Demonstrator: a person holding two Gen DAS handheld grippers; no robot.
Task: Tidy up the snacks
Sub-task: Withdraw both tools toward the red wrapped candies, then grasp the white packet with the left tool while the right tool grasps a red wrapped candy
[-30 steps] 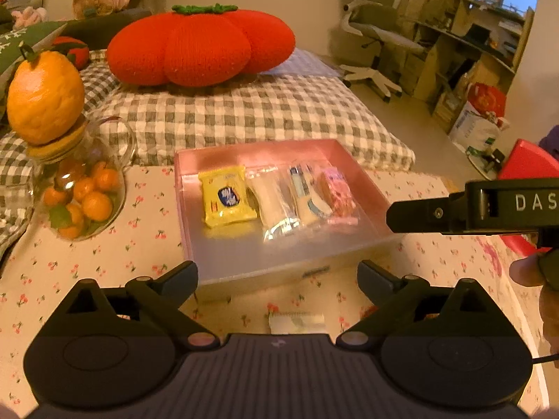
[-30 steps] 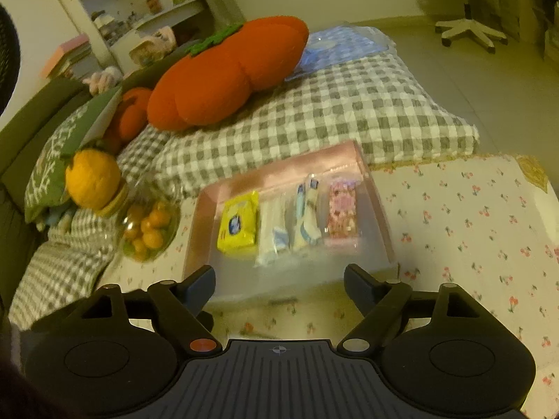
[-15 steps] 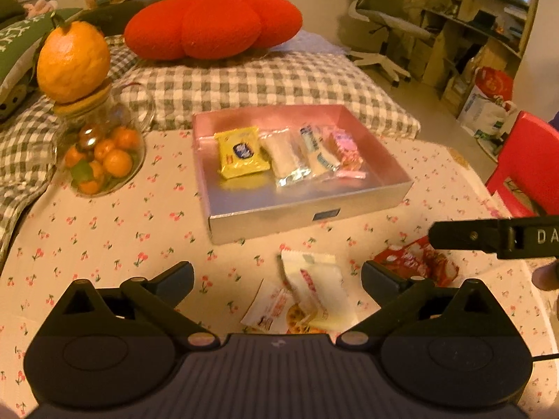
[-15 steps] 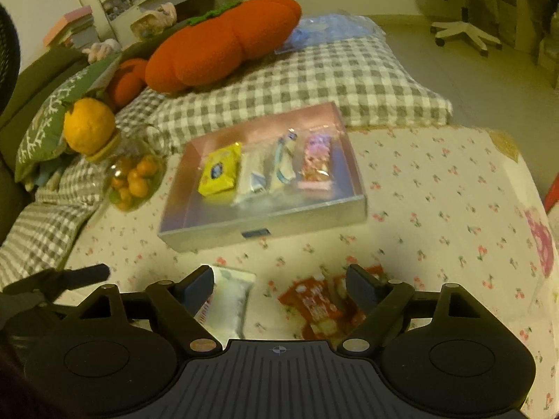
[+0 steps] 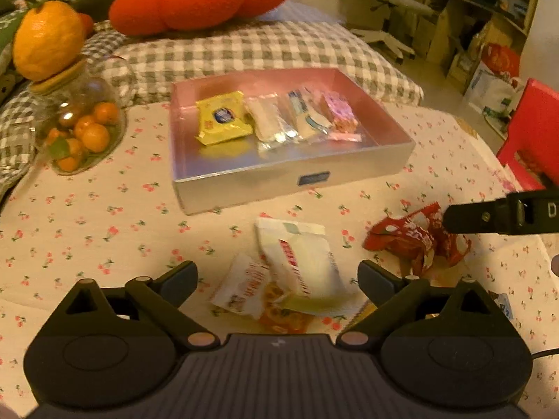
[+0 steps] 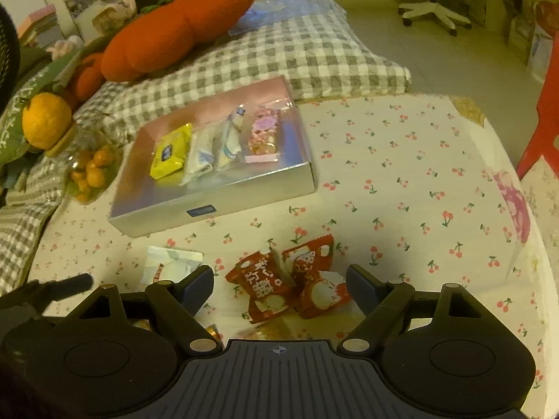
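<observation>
The bench (image 5: 87,216), covered by a cherry-print cloth, carries a shallow silver box (image 5: 286,178) toward its far side. Four packets are already laid side by side in the box: a yellow packet (image 5: 223,117), two pale ones and a pink packet (image 5: 340,115). A heap of white packets (image 5: 297,262) and a pair of red packets (image 6: 290,279) are left loose on the cloth nearer the cameras, well apart from the box, so the task is judged partly done and a pickup is judged to be the step in hand.

The left gripper (image 5: 277,277) is held low over the white heap, its fingers spread wide and nothing between them. The right gripper (image 6: 279,281) is poised over the red pair, fingers likewise apart and empty, its side seen at the right edge of the left view. Neither is seen to touch a packet.

Next, a descent and a closing on a single wrapper would be called for; the crinkled, overlapping film is likely to slip or bring a neighbour along.
</observation>
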